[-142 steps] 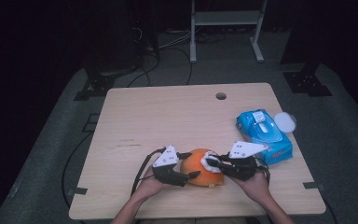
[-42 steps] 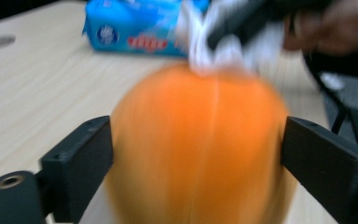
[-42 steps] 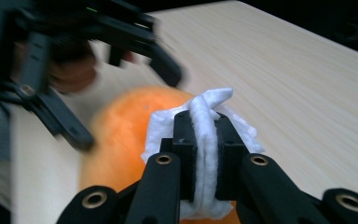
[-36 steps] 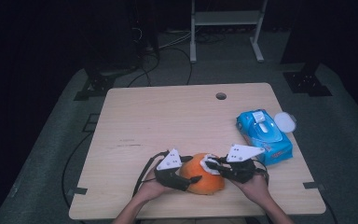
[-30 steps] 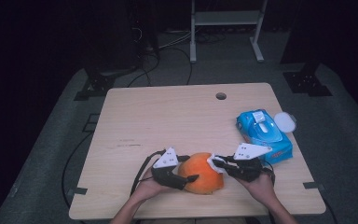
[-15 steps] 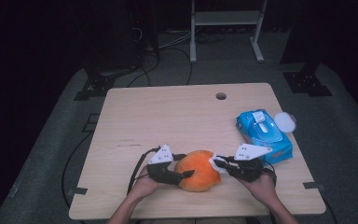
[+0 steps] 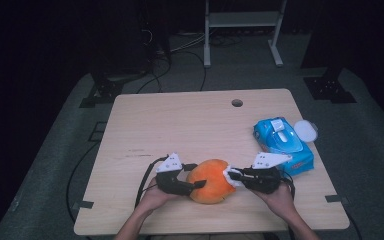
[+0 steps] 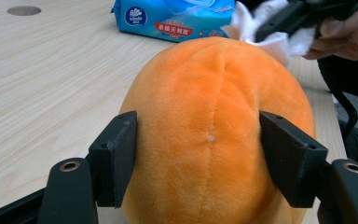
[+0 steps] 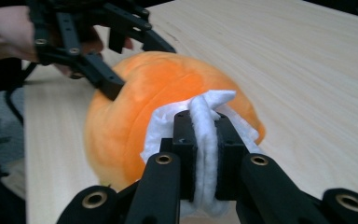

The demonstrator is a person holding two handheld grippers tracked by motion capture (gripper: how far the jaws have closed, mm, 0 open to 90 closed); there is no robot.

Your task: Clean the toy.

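An orange plush ball (image 7: 210, 181) lies near the table's front edge. My left gripper (image 7: 194, 176) clasps its left side. In the left gripper view both pads dent the plush (image 8: 214, 116); the jaws have just been closing on it, then eased open a little, with the plush still between them. My right gripper (image 7: 232, 176) is shut on a white wipe (image 7: 228, 176) held against the ball's right side. In the right gripper view the wipe (image 9: 205, 112) is pinched between the jaws (image 9: 204, 135) and lies on the plush (image 9: 135, 102).
A blue pack of wet wipes (image 7: 282, 142) lies at the right of the wooden table (image 7: 180, 125), with a white round lid (image 7: 306, 130) beside it. A cable hole (image 7: 237, 103) sits near the far edge. Black cables trail off the front edge.
My left gripper has slid a little to the left and its jaws have closed around the plush. The right gripper has stayed on the ball's right side with the wipe.
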